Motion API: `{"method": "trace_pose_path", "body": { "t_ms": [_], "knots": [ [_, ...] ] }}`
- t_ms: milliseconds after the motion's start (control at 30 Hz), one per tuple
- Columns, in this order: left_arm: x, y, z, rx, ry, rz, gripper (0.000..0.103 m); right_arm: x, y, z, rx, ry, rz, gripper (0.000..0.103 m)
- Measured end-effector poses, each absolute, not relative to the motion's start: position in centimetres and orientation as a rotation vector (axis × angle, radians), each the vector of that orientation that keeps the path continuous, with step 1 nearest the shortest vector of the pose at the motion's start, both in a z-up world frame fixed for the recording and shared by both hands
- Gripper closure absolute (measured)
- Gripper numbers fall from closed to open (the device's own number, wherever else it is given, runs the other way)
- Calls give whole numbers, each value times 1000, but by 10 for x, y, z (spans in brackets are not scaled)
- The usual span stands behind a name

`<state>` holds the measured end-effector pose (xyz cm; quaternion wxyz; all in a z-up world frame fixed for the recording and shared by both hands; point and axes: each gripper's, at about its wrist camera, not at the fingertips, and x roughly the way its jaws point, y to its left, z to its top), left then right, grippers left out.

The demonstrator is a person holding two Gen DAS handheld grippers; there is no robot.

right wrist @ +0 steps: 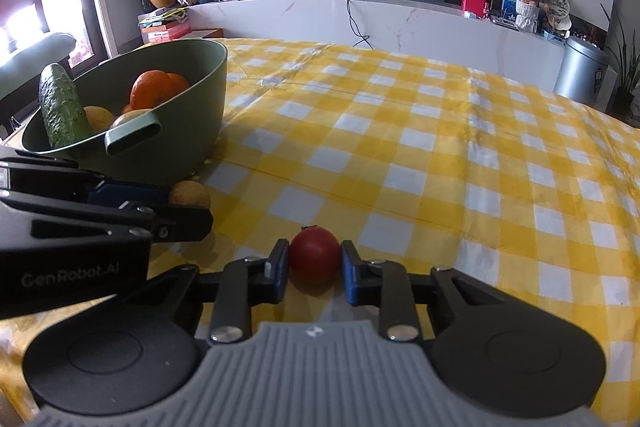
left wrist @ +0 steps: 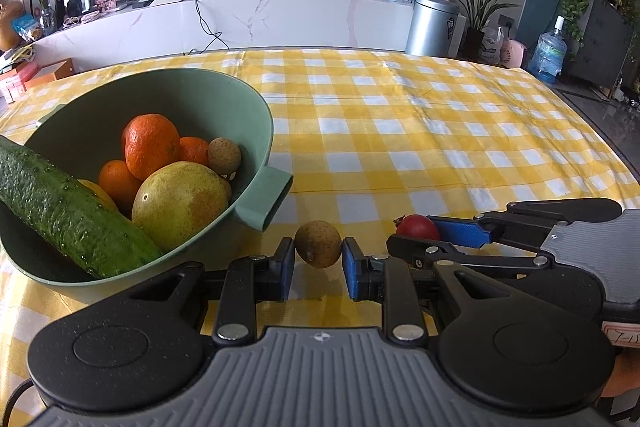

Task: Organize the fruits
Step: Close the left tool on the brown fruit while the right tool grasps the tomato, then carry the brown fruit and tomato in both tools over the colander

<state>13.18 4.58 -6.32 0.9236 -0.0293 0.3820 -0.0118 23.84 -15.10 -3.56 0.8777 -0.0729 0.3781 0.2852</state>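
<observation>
A green bowl (left wrist: 256, 99) at the left holds a cucumber (left wrist: 68, 211), several oranges (left wrist: 152, 145), a yellow-green mango (left wrist: 180, 205) and a small brown fruit (left wrist: 224, 155). My left gripper (left wrist: 318, 259) is shut on another small brown fruit (left wrist: 318, 243), low over the yellow checked cloth, just right of the bowl's handle (left wrist: 264, 203). My right gripper (right wrist: 314, 265) is shut on a small red tomato (right wrist: 314, 257), right beside the left one. The bowl (right wrist: 200, 99), the left gripper (right wrist: 176, 217) and its brown fruit (right wrist: 190, 194) show in the right wrist view.
The yellow and white checked cloth (left wrist: 420, 131) covers the table to the far edge. Behind it are a white marble cabinet (left wrist: 280, 19), a metal bin (left wrist: 432, 25), plants and a water bottle (left wrist: 550, 55).
</observation>
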Motion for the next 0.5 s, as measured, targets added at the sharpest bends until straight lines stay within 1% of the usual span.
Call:
{"method": "trace_pose_path", "body": {
  "t_ms": [500],
  "knots": [
    [114,32,-14,-54,700,-86,75,210,-178,-3,-89,765,578,80]
  ]
}}
